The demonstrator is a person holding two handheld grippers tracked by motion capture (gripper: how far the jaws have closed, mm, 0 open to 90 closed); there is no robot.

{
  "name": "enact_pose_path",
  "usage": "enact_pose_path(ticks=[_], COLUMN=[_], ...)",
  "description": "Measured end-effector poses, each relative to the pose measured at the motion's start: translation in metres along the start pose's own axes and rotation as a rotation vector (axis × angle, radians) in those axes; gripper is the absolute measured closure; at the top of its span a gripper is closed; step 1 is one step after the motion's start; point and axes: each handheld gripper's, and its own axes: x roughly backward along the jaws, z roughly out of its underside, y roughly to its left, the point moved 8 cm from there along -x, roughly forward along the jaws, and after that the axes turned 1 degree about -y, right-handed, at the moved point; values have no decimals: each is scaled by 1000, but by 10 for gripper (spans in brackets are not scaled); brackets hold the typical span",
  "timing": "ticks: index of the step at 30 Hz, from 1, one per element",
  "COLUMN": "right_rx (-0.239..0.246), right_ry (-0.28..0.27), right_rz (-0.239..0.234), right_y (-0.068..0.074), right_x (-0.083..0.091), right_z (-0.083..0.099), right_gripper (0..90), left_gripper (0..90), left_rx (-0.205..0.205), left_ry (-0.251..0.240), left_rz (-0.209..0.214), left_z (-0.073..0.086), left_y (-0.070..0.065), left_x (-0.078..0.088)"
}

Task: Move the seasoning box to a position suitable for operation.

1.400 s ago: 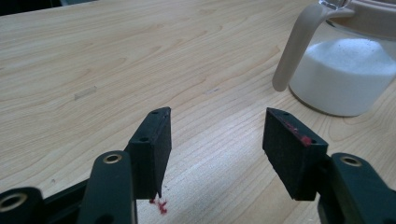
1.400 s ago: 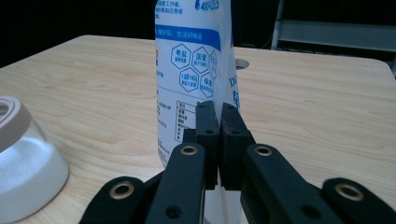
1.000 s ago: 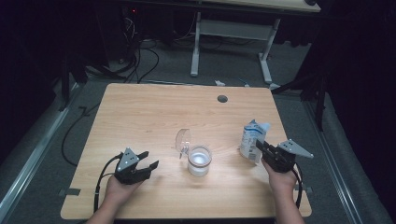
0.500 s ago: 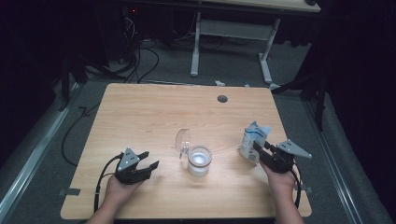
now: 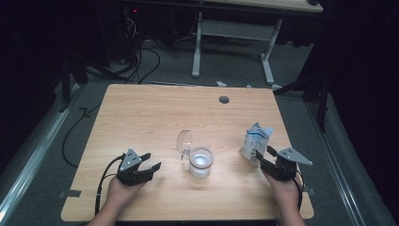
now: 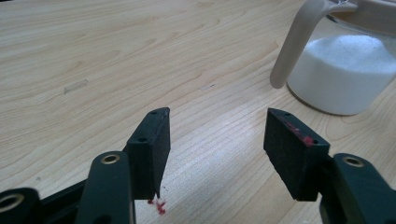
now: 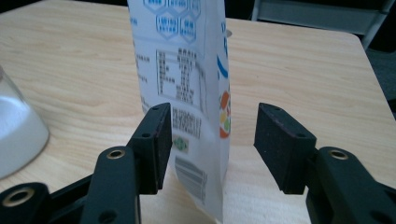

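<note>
A white and blue pouch (image 5: 256, 139) stands upright near the table's right edge. My right gripper (image 5: 262, 153) is at its base, and its jaws have just been opening. In the right gripper view the pouch (image 7: 187, 56) rises between the pads, close to the left one and apart from the right one. A glass jar (image 5: 201, 162) of white powder sits at the table's middle front, its hinged lid (image 5: 184, 140) tipped open. My left gripper (image 5: 153, 160) rests open and empty on the wood left of the jar (image 6: 345, 70).
The wooden table (image 5: 155, 113) has a round cable hole (image 5: 224, 99) near its far edge. Cables (image 5: 141, 61) lie on the floor behind the table, beside a white desk frame (image 5: 235, 33). Bare wood spans the far and left parts.
The right gripper's jaws have spread apart and let go of the pouch, which stays standing. The left hand and gripper have not moved.
</note>
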Motion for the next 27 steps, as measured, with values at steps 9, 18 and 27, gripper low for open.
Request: enact_pose_path(ticks=[9, 18, 27], right_rx=[-6, -8, 33], right_ry=[17, 21, 34], right_rz=[19, 14, -13], right_y=[5, 14, 29], right_x=[11, 22, 24], right_z=[20, 30, 35], right_gripper=[452, 455, 461], left_gripper=[409, 407, 398], left_rx=[-2, -10, -4], left_ry=[3, 5, 10], left_rz=[-3, 2, -8], left_z=[0, 0, -1], left_y=[-1, -4, -3], left_x=[-1, -2, -2])
